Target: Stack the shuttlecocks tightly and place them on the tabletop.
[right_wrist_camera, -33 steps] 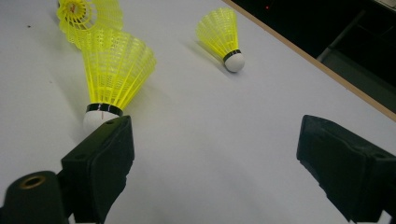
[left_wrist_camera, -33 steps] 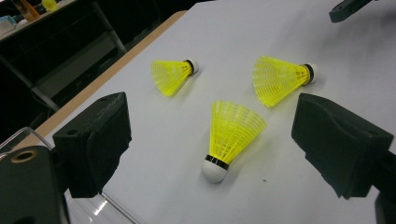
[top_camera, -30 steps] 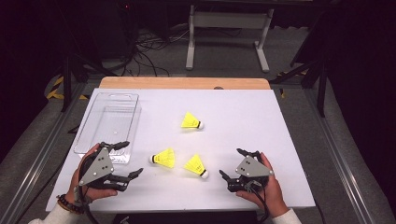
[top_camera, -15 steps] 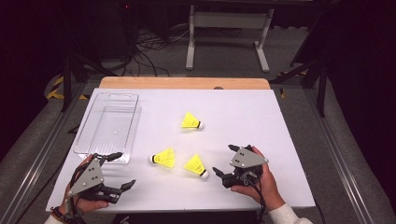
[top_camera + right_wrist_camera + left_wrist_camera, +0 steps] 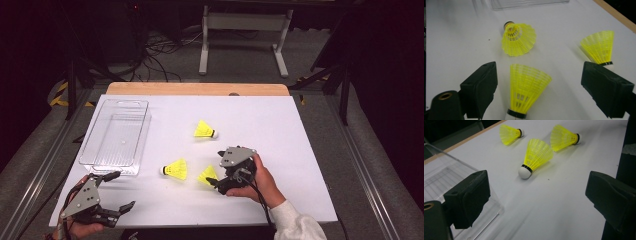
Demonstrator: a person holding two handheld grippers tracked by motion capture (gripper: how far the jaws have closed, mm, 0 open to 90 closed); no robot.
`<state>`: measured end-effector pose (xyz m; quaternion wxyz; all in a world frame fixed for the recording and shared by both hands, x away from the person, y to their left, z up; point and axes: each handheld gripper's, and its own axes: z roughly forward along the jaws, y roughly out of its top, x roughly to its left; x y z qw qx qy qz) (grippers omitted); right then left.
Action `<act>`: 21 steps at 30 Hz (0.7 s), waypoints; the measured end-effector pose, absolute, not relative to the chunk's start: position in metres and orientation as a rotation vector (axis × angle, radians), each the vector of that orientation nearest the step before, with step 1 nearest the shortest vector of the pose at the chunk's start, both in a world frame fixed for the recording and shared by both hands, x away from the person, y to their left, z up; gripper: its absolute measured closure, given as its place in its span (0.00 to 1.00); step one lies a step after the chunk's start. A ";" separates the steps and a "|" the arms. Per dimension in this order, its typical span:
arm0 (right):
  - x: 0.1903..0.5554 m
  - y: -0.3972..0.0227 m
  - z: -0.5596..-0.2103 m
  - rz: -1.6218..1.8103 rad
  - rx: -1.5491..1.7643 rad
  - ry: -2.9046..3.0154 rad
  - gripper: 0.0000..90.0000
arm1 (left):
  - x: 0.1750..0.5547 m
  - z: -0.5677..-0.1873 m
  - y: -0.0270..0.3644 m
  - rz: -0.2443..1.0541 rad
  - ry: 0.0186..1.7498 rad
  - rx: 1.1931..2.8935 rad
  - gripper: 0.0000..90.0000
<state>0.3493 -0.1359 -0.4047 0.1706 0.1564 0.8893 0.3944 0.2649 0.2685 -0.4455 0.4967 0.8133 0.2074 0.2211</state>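
Three yellow shuttlecocks lie on the white table top: a far one, a middle one and a near one. My right gripper is open, and the near shuttlecock lies between its jaws, cork toward the camera, with both pads clear of it. My left gripper stays at the table's near left corner. Its jaws have just been opening and nothing is between them. In the left gripper view the middle shuttlecock lies ahead with its white cork toward me.
A clear plastic container stands on the left side of the table, and its corner is beside my left jaw. A wooden strip edges the table's far side. Cables and a metal stand lie on the floor beyond.
My right gripper moved left and away from the near edge until its jaws straddled the near shuttlecock. My left gripper drew back toward the near left corner.
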 end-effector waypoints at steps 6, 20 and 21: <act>0.360 -0.110 -0.412 1.075 0.353 2.630 0.21 | 0.266 -0.446 0.269 0.533 0.507 1.968 0.08; 0.365 -0.096 -0.424 0.951 0.278 2.746 0.36 | 0.268 -0.447 0.267 0.528 0.508 1.986 0.08; 0.366 -0.097 -0.424 0.952 0.281 2.752 0.36 | 0.268 -0.448 0.267 0.527 0.510 1.987 0.08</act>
